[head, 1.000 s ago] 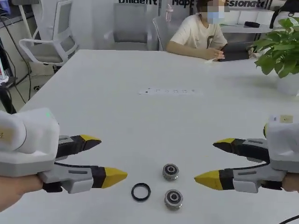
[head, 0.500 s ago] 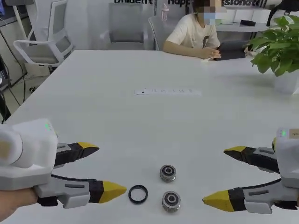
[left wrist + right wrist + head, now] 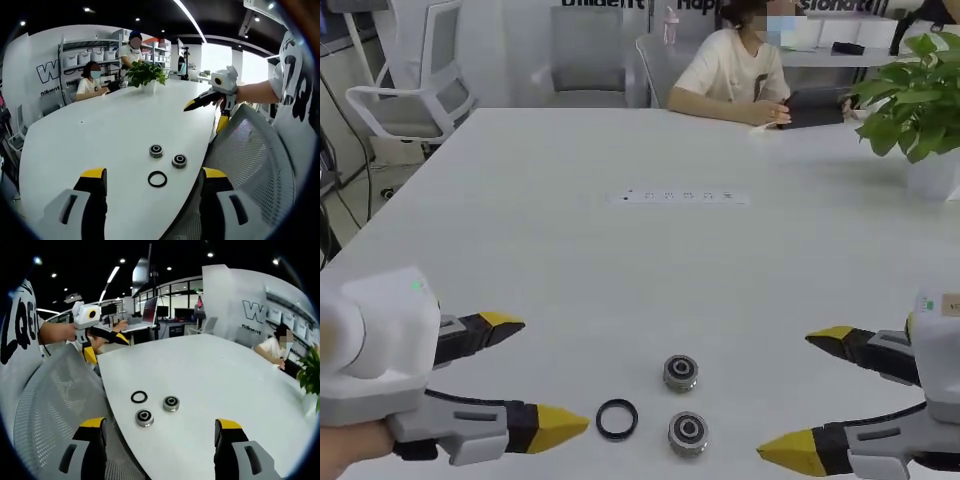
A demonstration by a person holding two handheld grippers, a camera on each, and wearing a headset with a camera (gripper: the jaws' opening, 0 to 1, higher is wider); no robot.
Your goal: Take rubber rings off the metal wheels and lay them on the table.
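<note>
A black rubber ring (image 3: 617, 419) lies flat and free on the white tabletop (image 3: 620, 270), near its front edge. Just to the right of the ring stand two metal wheels, a far wheel (image 3: 680, 372) and a near wheel (image 3: 688, 433), close together but apart from each other and from the ring.

With that one ring laid down, I judge at least part of the task to be done. Whether either wheel carries a ring of its own is too small to tell, so what is left is uncertain.

The left tongs (image 3: 552, 372) and the right tongs (image 3: 785, 397) flank the three pieces, each well apart from them. Both sets of jaws are spread wide and hold nothing.

The head view gives the layout from above, with a power strip (image 3: 678, 197) at mid-table, a potted plant (image 3: 910, 95) at the far right and a seated person (image 3: 735, 70) at the far end.

The left gripper view sights low across the tabletop, with the ring between its own jaw tips, and adds a grey mesh chair (image 3: 250, 155) at the table edge. The right gripper view looks back at the left tongs, held by a hand (image 3: 62, 331) near the edge.
</note>
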